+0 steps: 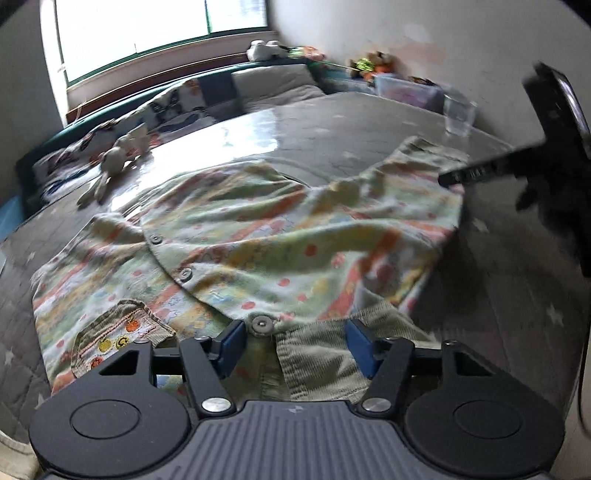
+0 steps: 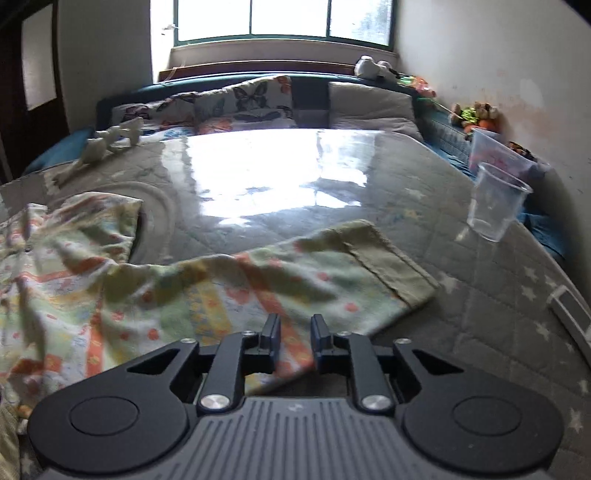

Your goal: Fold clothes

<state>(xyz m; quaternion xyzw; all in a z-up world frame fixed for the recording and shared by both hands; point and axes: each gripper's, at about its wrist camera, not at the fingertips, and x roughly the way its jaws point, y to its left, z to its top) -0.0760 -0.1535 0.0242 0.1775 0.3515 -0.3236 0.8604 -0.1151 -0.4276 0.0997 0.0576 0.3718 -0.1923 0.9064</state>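
Kid's patterned shirt (image 1: pixel 258 236) spread on bed (image 1: pixel 332 125), front up w/ snaps (image 1: pixel 184 274) down the placket; corduroy hem (image 1: pixel 317 362) nearest the L cam, small embroidered pocket (image 1: pixel 122 332) at lower left of L view; sleeve (image 2: pixel 332 266) w/ plain green cuff (image 2: pixel 391 262) stretched out flat toward the right in R view; fabric rumpled, esp. the far left part in R view.

L gripper (image 1: pixel 295 343) low over the hem, jaws spread apart, blue pads either side of the bottom snap and corduroy edge; cloth between them but not pinched; pads not pressing on it.

R gripper (image 2: pixel 293 339) above the sleeve near its lower edge; jaws parted only a little, narrow gap; striped cloth seen through the gap, nothing gripped. Seen also in L view at far right, dark and blurred, tip near the cuff end.

Clear plastic cup (image 2: pixel 495 203) upright on bed right of the sleeve, well apart from it; bigger clear tub (image 2: pixel 498 151) just behind it. Pale plush toy (image 1: pixel 110 166) lying at left side of bed, beyond the shirt. Butterfly pillows (image 2: pixel 255 99) and grey pillow (image 2: pixel 369 107) along the headboard, window (image 2: pixel 284 18) above; glare on the quilt mid-bed.
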